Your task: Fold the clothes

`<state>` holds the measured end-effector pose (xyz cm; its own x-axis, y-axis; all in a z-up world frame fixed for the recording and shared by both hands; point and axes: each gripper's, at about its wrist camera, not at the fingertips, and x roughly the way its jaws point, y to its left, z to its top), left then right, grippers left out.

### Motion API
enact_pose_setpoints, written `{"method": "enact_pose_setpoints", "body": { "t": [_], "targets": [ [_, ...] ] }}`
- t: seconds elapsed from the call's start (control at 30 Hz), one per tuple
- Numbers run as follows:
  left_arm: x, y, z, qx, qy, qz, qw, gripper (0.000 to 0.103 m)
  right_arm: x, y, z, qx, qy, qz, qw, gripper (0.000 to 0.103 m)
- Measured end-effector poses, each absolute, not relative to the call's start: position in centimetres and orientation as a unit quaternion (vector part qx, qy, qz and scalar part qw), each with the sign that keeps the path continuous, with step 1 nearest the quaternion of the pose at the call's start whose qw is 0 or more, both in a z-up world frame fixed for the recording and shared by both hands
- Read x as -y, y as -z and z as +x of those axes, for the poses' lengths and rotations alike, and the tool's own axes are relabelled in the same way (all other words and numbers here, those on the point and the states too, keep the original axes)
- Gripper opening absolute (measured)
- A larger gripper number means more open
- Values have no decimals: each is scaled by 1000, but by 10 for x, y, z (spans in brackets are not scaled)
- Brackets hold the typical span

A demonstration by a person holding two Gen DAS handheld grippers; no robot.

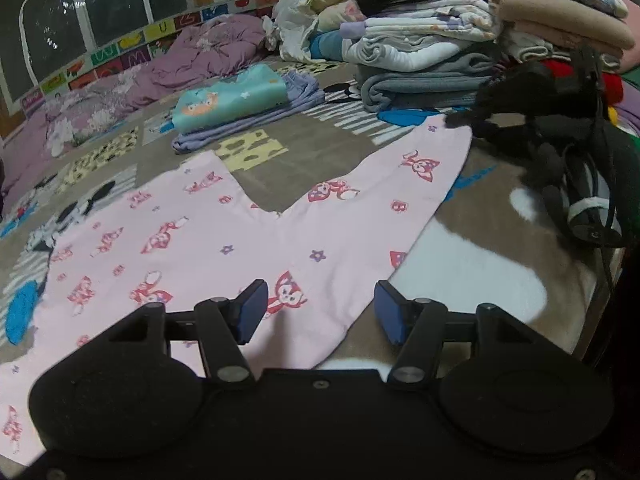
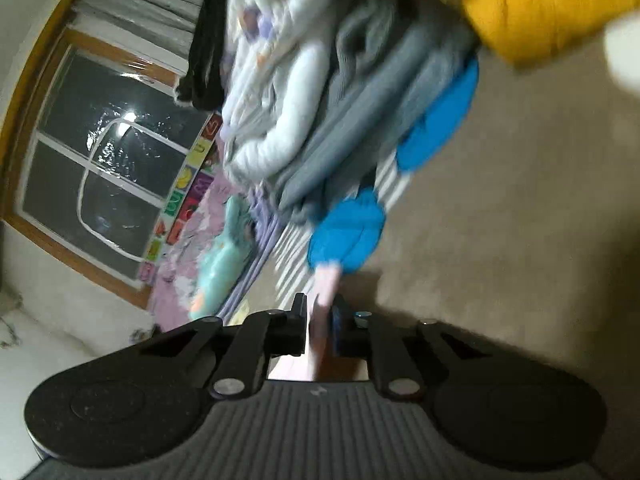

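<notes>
your pink trousers (image 1: 256,236) lie flat and unfolded in front of the folded stack (image 1: 424,60), so most folding is left; your left gripper (image 1: 320,312) hovers spread over the waist; your right gripper (image 2: 320,320) pinches a leg cuff just below that stack.

My left gripper (image 1: 320,312) hangs with its blue pads (image 1: 253,312) apart over the near waist end of the pink trousers (image 1: 248,240), which lie spread flat on the patterned blanket (image 1: 500,248), legs fanned away from me. At far right my other gripper (image 1: 460,120) meets the right leg's hem. Beyond lie a teal folded garment (image 1: 228,100) and a tall stack of folded laundry (image 1: 432,56).
</notes>
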<state>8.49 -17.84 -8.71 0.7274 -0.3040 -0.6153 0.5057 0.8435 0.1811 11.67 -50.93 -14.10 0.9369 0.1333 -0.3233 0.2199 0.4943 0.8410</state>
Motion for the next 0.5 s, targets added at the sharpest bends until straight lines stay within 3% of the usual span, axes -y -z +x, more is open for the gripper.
{"method": "enact_pose_setpoints", "body": {
  "t": [0.07, 0.23, 0.5],
  "targets": [
    [182, 90, 88, -301, 222, 164, 913, 58, 515, 148, 118, -192, 45, 511, 837, 4],
    [201, 90, 95, -298, 233, 170, 910, 58, 518, 148, 114, -186, 43, 519, 833, 7],
    [273, 101, 95, -256, 269, 274, 887, 58, 532, 140, 105, -181, 33, 526, 830, 25]
  ]
}}
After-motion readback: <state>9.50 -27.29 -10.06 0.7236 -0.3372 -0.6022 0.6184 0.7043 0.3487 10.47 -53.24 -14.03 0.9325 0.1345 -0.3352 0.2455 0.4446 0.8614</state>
